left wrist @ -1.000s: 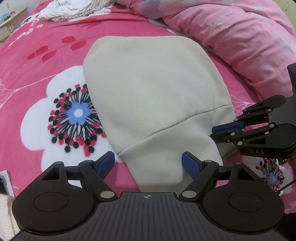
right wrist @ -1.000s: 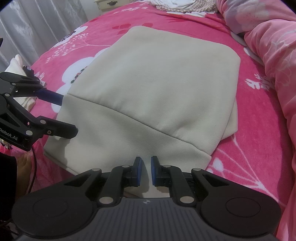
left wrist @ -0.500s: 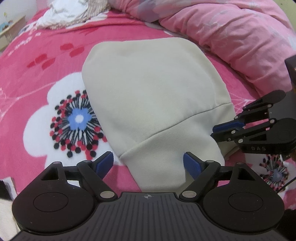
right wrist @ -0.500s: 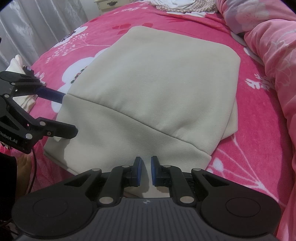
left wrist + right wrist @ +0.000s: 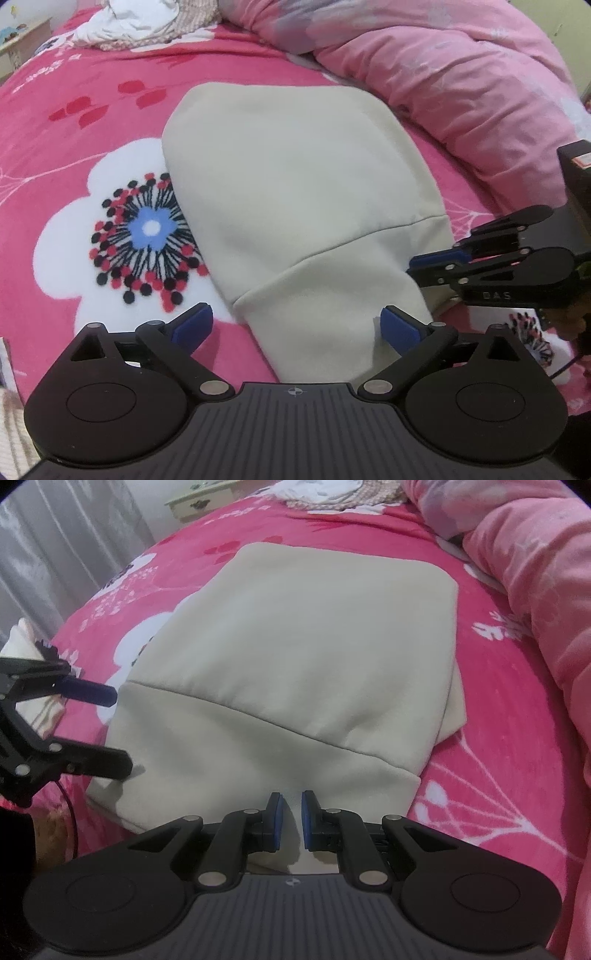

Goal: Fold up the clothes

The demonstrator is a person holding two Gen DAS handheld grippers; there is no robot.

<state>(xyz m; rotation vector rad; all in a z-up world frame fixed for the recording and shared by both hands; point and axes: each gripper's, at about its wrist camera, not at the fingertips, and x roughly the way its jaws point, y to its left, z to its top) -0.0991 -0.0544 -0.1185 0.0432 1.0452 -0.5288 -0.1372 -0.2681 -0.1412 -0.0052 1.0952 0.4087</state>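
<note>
left gripper (image 5: 297, 328) is opening wide over the near hem of the cream garment (image 5: 295, 206), pads not pressing it. right gripper (image 5: 290, 821) is sitting nearly shut at the same hem; whether it is pinching cloth, cannot tell. garment is lying folded on the pink bedspread (image 5: 74, 155), long axis running away from both grippers toward the pink quilt (image 5: 461, 92).

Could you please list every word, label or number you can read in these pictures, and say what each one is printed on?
"DAS": raised letters on the right gripper, seen from the left wrist.
White lettering on the pink bedspread, far left: too blurred to read.
Red-and-white sticker on the black box at the right edge: too small to read.
No other text shows.
</note>
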